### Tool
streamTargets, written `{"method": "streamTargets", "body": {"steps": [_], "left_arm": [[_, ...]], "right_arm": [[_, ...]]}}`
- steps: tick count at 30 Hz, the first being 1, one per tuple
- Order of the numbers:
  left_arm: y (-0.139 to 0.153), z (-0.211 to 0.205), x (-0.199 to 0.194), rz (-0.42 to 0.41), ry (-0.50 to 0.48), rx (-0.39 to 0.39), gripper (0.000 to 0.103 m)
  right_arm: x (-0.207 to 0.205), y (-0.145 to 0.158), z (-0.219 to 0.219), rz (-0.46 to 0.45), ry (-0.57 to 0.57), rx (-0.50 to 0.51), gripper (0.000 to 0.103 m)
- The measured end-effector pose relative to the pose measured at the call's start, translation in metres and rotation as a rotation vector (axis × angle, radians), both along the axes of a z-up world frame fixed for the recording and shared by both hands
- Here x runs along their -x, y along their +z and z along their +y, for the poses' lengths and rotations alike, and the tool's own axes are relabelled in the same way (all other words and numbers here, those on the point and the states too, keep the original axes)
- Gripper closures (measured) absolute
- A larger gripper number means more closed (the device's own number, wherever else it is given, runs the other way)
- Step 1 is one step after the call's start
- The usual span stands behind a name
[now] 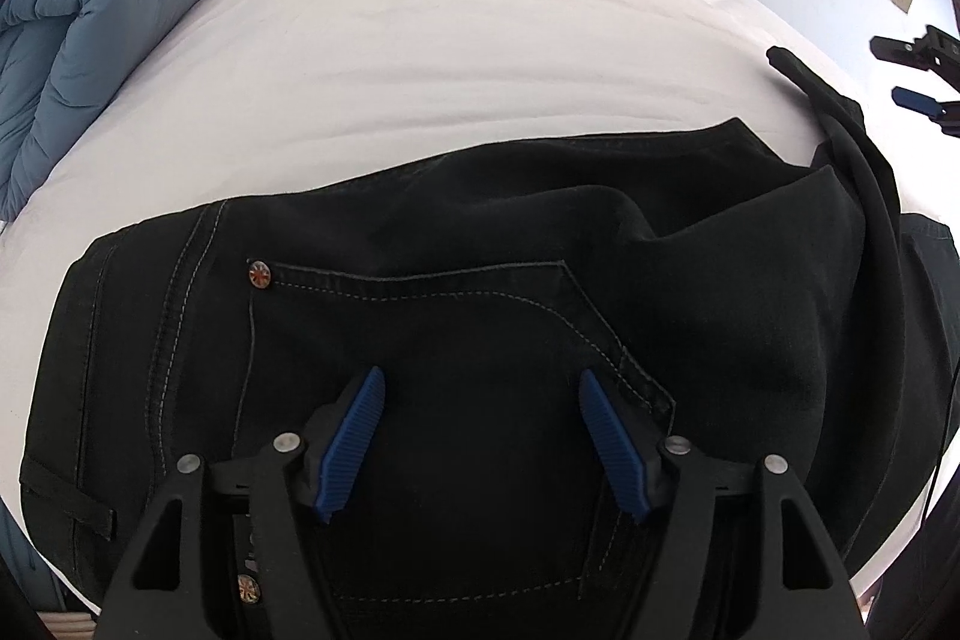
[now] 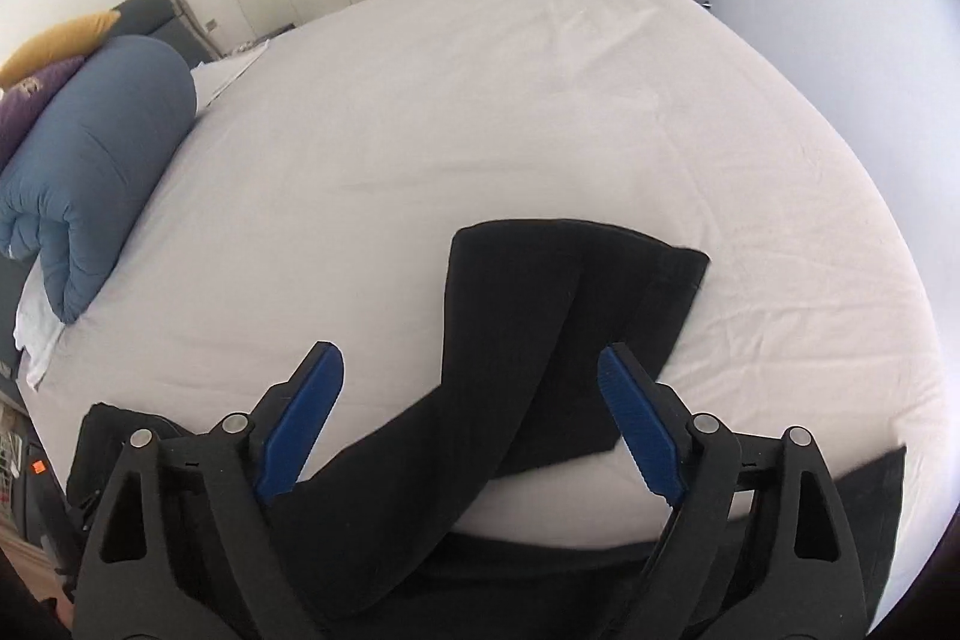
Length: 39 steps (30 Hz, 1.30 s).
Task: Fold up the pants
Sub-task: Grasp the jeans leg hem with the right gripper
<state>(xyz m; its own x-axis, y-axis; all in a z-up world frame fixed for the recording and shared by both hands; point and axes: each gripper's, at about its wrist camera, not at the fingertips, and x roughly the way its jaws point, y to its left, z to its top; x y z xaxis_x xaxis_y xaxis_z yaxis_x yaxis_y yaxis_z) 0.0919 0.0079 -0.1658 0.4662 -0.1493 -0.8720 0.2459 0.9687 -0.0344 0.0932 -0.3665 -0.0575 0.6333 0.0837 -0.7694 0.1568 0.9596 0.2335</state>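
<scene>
Your left gripper's fingers (image 1: 360,436) stand apart over the seat pocket of the black pants (image 1: 480,340) and grip nothing, and your right gripper (image 2: 471,418) hangs just as open above the legs. The pants lie on the white bed (image 1: 420,70), legs bent back near the hems; I judge most folds remain, perhaps 2.

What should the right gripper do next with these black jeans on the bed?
Probably lower the open right gripper onto the leg hems and pinch them. The black jeans lie flat on the white sheet, legs stretched away and one crossing the other, unfolded lengthwise. The left gripper hovers open over the back pocket, holding nothing.
</scene>
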Motion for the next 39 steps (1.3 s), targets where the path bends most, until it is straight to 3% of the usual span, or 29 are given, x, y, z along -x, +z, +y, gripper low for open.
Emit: {"method": "streamTargets", "body": {"steps": [3, 7, 8, 10, 14, 16, 20, 24, 25, 28, 30, 31, 32, 34, 39], "left_arm": [[0.000, -0.001, 0.000, -0.006, -0.004, 0.005, 0.032], [0.000, 0.006, 0.001, -0.003, -0.011, 0.018, 0.032], [0.000, 0.005, 0.001, -0.003, -0.012, 0.017, 0.032], [0.000, 0.005, 0.001, -0.003, -0.012, 0.018, 0.032], [0.000, 0.007, 0.002, -0.016, -0.006, 0.020, 0.032], [-0.001, 0.006, 0.002, -0.020, -0.002, 0.018, 0.032], [-0.001, 0.007, 0.003, -0.026, -0.004, 0.023, 0.032], [-0.001, 0.008, 0.004, -0.033, -0.003, 0.029, 0.032], [-0.001, 0.008, 0.004, -0.034, -0.003, 0.030, 0.032], [-0.001, 0.008, 0.004, -0.036, -0.001, 0.031, 0.032], [-0.001, 0.008, 0.004, -0.036, -0.001, 0.031, 0.032], [-0.001, 0.009, 0.004, -0.035, -0.002, 0.030, 0.032], [-0.001, 0.008, 0.004, -0.035, -0.002, 0.030, 0.032], [-0.001, 0.009, 0.004, -0.034, -0.002, 0.030, 0.032], [-0.001, 0.009, 0.004, -0.027, 0.001, 0.025, 0.032]], "right_arm": [[-0.027, -0.016, -0.013, 0.026, -0.012, -0.115, 0.016], [-0.041, -0.048, -0.071, 0.040, -0.190, -0.462, 0.017], [-0.042, -0.054, -0.082, 0.068, -0.231, -0.493, 0.021], [-0.043, -0.055, -0.079, 0.098, -0.242, -0.397, 0.021], [-0.066, -0.031, -0.016, 0.142, -0.024, 0.094, 0.021], [-0.078, -0.027, 0.016, 0.144, 0.039, 0.264, 0.021], [-0.103, -0.034, 0.055, 0.173, 0.062, 0.494, 0.021], [-0.136, -0.072, 0.075, 0.304, 0.054, 0.642, 0.023], [-0.142, -0.079, 0.074, 0.329, 0.036, 0.656, 0.023], [-0.142, -0.109, 0.074, 0.373, 0.006, 0.617, 0.037], [-0.146, -0.109, 0.070, 0.369, 0.001, 0.583, 0.060], [-0.149, -0.108, 0.067, 0.368, 0.000, 0.573, 0.081], [-0.149, -0.106, 0.063, 0.365, -0.005, 0.554, 0.091], [-0.144, -0.096, 0.052, 0.334, -0.017, 0.489, 0.098], [-0.105, -0.034, 0.017, 0.171, -0.089, 0.358, 0.101]]}}
